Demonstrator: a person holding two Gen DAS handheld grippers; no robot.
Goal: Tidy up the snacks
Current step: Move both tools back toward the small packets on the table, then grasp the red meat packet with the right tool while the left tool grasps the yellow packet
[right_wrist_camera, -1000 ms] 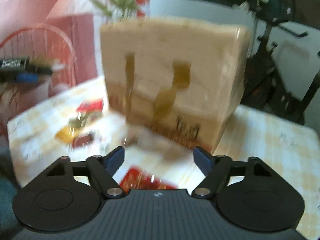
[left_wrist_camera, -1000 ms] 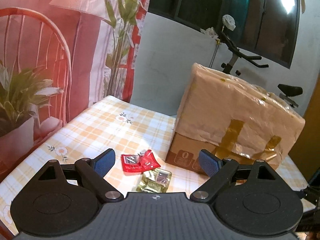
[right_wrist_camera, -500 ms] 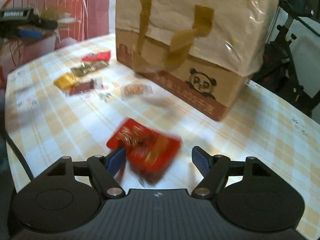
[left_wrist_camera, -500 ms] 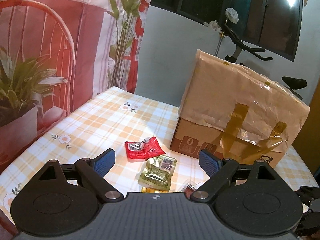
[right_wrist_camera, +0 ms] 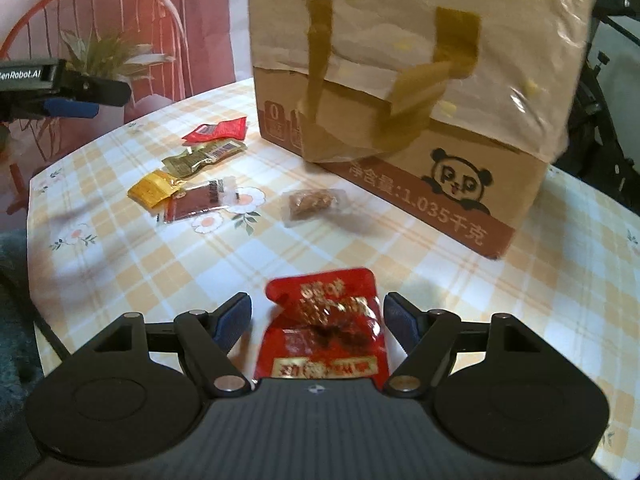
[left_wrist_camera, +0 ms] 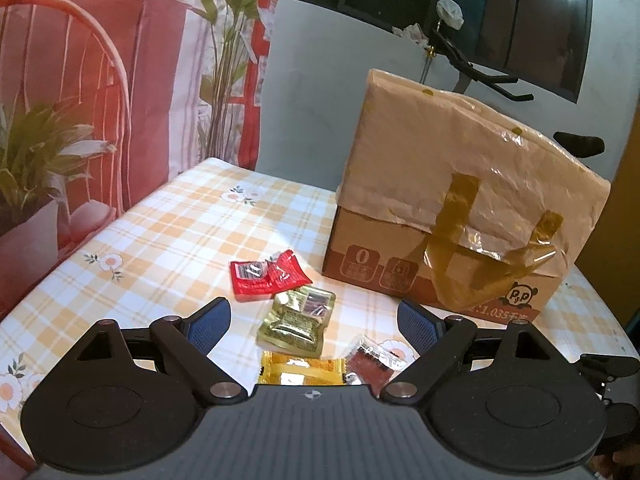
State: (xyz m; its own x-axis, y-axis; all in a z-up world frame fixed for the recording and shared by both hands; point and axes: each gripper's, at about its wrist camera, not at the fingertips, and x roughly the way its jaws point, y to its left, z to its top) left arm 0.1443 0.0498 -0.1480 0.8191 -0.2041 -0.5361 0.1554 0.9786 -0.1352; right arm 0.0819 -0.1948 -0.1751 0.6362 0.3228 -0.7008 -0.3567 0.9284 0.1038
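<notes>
Right tool spread wide around a large red packet at lower centre, pads clear of it; left tool equally wide above the bench, holding nothing; red, green-gold, yellow and dark red snacks clustered mid-frame beside a wrapped carton

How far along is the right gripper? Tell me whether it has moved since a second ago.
Yes. Judged against the cardboard box, the right gripper dropped toward the table and now brackets the large red packet, jaws open.
</notes>
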